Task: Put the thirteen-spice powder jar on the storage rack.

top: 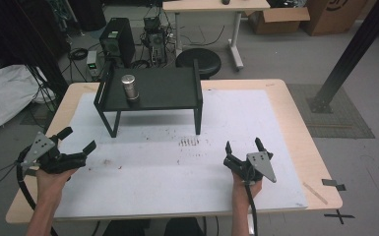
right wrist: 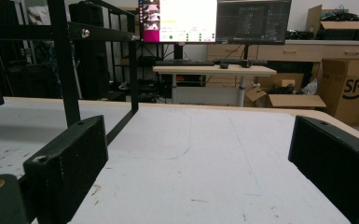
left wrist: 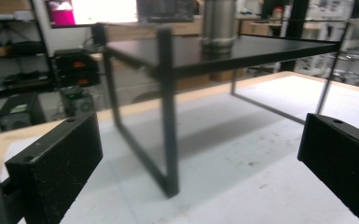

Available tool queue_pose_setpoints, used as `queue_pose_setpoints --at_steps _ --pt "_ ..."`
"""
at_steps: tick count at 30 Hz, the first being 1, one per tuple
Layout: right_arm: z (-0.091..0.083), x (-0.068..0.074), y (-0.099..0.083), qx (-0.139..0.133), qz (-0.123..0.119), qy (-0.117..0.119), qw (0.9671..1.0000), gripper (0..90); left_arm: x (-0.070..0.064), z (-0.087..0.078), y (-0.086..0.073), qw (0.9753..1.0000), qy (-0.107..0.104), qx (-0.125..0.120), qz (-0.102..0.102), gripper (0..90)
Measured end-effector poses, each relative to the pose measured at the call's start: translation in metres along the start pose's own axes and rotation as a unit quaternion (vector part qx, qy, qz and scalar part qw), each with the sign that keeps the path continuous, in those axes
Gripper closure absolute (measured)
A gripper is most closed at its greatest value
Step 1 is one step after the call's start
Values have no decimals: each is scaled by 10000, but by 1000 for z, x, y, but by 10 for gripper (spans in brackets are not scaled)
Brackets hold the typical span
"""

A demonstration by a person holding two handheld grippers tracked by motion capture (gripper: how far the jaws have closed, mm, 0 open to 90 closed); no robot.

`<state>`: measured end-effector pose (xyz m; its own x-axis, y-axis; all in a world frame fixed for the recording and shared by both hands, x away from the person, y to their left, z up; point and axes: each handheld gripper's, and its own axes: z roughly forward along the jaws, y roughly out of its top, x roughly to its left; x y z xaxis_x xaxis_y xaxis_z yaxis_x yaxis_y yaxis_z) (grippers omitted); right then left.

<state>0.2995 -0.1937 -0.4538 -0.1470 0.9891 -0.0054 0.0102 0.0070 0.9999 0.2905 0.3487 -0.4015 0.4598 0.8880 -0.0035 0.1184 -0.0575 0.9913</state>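
Each black claw [top: 77, 139] [top: 242, 145] carries a grey perforated triangular plate and a trailing black cable.

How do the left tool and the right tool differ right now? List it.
The left tool points toward the metal cup on the black shelf; the right tool points past the shelf's right side. The left sits near the table's left edge; the right further in. Both are open, holding nothing.

I see the metal cylinder [top: 130, 87] upright on the black shelf [top: 167, 88]; left gripper [top: 80, 141] and right gripper [top: 243, 146] both spread, empty, well apart.
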Motion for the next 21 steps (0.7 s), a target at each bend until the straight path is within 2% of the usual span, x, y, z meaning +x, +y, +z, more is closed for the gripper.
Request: queue_pose_setpoints --at_steps 5,8,21 --pt "0 0 0 -1 2 -2 10000 43 5 -10 -18 9996 263 -95 -2 2" --pt "0 0 0 -4 2 1 10000 43 7 -15 -26 9993 328 -121 -91 2" --pt "0 0 0 -16 -5 4 10000 43 11 -25 -47 9981 525 -271 -165 2"
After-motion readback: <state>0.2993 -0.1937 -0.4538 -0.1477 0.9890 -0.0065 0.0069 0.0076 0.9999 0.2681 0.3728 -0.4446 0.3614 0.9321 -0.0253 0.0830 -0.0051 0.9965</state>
